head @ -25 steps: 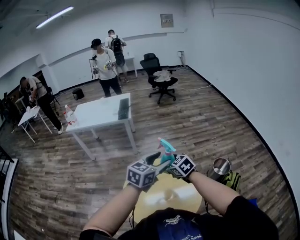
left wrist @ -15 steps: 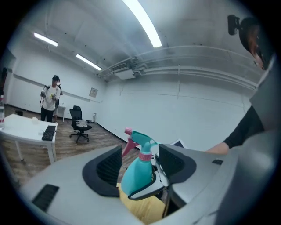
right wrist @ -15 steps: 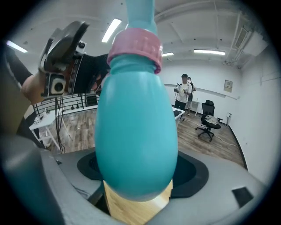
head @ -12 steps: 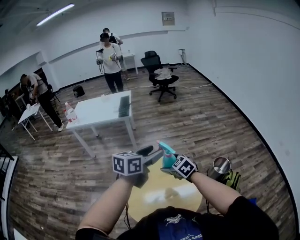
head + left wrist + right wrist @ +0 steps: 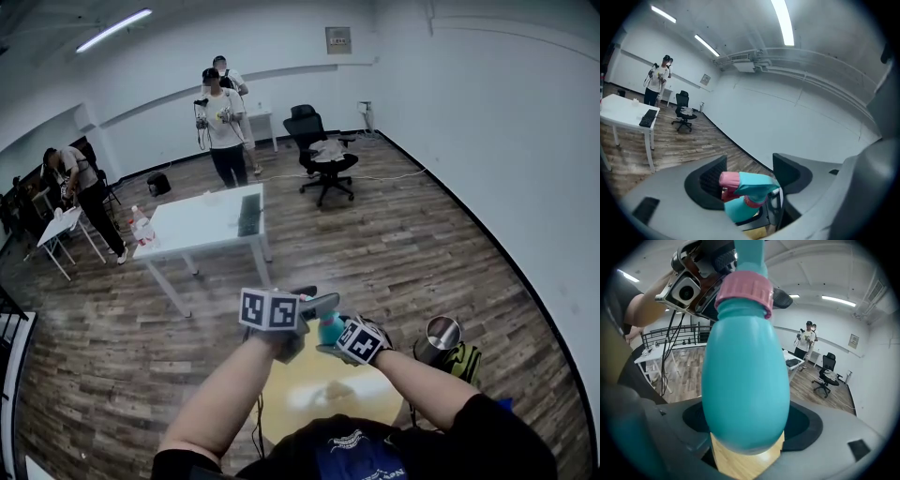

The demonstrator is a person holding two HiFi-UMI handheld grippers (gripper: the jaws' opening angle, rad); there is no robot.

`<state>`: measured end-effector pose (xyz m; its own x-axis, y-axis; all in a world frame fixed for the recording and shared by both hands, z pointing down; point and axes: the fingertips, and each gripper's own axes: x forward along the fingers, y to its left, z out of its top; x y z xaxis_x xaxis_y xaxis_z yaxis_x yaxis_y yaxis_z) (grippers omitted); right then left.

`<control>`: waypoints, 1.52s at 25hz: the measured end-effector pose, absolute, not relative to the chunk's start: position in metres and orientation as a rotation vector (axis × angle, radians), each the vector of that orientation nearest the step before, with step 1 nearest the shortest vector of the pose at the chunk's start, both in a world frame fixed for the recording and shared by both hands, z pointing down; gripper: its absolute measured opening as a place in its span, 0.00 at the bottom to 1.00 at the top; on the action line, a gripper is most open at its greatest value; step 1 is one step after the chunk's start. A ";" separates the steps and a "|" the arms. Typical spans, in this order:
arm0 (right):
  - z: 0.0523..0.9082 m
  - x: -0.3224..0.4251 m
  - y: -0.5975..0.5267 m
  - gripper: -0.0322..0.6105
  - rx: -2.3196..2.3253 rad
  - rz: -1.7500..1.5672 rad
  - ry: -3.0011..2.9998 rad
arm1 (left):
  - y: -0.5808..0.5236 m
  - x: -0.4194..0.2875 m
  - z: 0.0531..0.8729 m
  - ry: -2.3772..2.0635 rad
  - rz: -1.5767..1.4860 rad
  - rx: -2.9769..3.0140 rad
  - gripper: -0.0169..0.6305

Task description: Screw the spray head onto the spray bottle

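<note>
Bottle point(image 5: 745, 376) teal, clamped in right gripper point(image 5: 747, 427) — left gripper point(image 5: 749, 174) jaws opening around spray head point(image 5: 757, 183).

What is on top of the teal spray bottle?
On the spray bottle sits its teal spray head with a pink collar, between the opening jaws of the left gripper. The collar covers the thread.

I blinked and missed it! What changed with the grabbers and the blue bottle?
The left gripper moved up and turned at the spray head; its jaws are opening around it. The right gripper still clamps the spray bottle.
</note>
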<state>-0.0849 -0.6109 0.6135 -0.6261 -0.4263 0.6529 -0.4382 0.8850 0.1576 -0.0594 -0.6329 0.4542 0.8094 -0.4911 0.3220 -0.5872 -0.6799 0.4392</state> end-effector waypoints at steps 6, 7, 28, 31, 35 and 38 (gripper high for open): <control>0.611 -0.082 -0.610 0.71 0.627 0.057 -2.341 | -0.630 -0.058 0.455 -0.836 0.297 2.507 0.55; 0.611 -0.078 -0.611 0.71 0.635 0.068 -2.340 | -0.630 -0.061 0.455 -0.857 0.283 2.495 0.55; 0.627 -0.072 -0.619 0.71 0.641 0.115 -2.313 | -0.624 -0.051 0.466 -0.702 0.479 2.575 0.48; 0.625 -0.077 -0.615 0.71 0.592 0.096 -2.337 | -0.614 -0.047 0.463 -0.512 0.588 2.704 0.48; 0.617 -0.087 -0.600 0.70 0.466 0.022 -2.374 | -0.591 -0.043 0.452 -0.240 0.705 2.848 0.48; 0.621 -0.094 -0.580 0.70 0.317 -0.020 -2.398 | -0.571 -0.043 0.455 -0.049 0.803 2.916 0.49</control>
<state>-0.0937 -0.5797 0.6211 -0.7199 -0.2329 0.6538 -0.2222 0.9698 0.1008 -0.0432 -0.5711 0.4553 0.8590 0.0000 0.5120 -0.0617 -0.9927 0.1035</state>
